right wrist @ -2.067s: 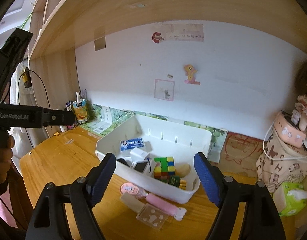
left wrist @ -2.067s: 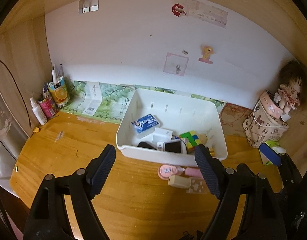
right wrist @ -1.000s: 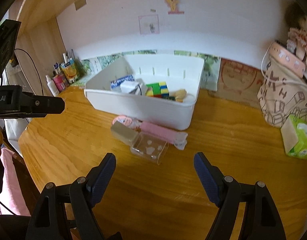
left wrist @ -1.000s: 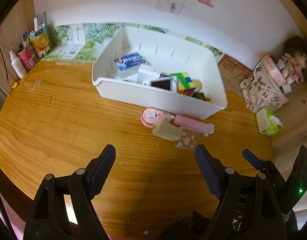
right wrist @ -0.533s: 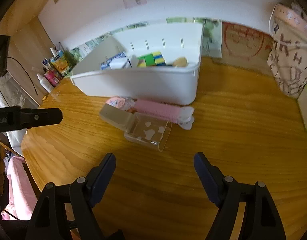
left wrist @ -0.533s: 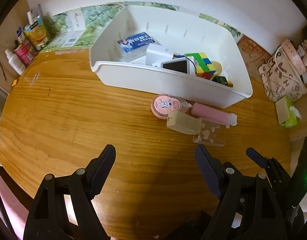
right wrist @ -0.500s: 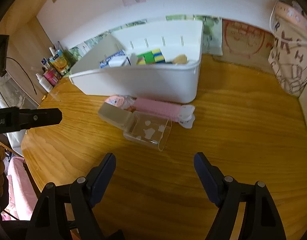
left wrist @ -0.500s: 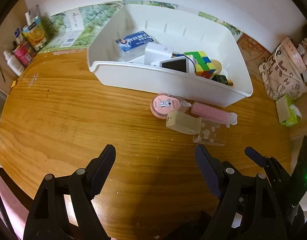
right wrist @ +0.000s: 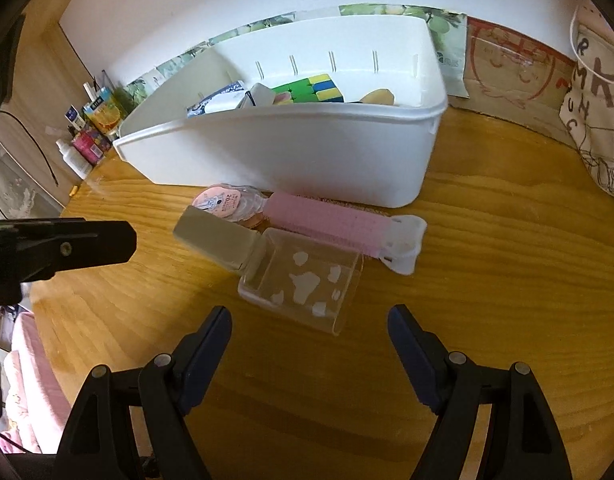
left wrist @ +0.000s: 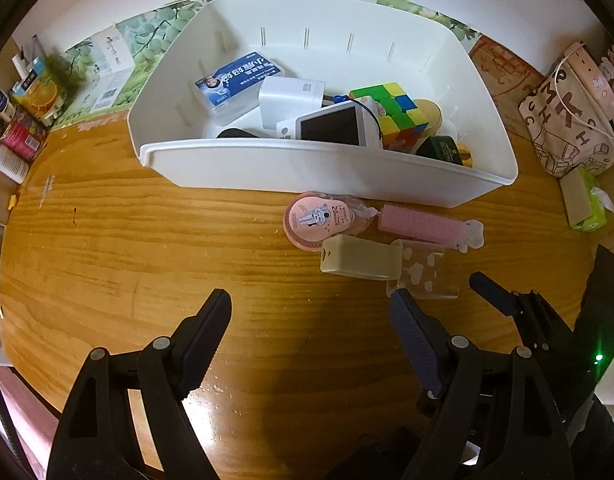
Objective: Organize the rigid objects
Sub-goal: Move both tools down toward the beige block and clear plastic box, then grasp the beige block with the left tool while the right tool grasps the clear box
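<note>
Above the wooden desk (right wrist: 487, 240), both tongs (left wrist: 311, 320) (right wrist: 309, 328) gape wide, empty.

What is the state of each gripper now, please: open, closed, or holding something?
Left gripper: open, holding nothing, above the wooden desk.
Right gripper: open, holding nothing, facing the clear plastic case.

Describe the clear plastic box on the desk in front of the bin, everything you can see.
The clear box is a small see-through plastic case with white blotches printed on it. It lies flat on the wooden desk, apart from the white bin, empty as far as shows. A beige block touches its left end; the pink brush lies just behind it. The right gripper hovers open before it.
</note>
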The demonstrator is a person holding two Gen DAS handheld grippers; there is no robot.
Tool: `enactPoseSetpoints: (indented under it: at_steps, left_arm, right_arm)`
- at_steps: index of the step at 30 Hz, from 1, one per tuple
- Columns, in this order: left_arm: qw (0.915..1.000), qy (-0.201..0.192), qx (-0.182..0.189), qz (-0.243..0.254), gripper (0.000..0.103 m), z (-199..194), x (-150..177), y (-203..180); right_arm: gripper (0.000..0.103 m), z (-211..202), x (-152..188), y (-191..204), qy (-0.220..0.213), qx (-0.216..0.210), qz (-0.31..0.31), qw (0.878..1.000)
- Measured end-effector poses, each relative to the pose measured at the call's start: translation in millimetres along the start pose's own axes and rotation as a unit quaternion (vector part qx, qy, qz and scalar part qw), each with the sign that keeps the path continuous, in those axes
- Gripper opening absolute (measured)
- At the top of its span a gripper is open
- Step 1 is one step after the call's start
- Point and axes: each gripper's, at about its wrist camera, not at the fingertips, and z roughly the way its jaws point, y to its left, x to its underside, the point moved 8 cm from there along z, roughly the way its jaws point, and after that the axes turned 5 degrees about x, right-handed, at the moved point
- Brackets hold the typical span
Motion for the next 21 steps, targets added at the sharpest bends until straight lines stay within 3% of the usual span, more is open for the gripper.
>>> enactPoseSetpoints:
  at_steps: [9,21]
  left_arm:
    - [0.9999,0.013,-0.004,-0.001,0.083,11.1,-8.3,4.2]
    - [0.9981,0.055,0.026,-0.012,0.083,32.1,-11.8,0.3]
  right_arm:
    - [0.081,13.2,-8.2,6.0,-0.021,0.016,-0.034,0.999]
    - [0.081,22.3,-12.6,19.6,-0.036,0.02,-0.111,0.993]
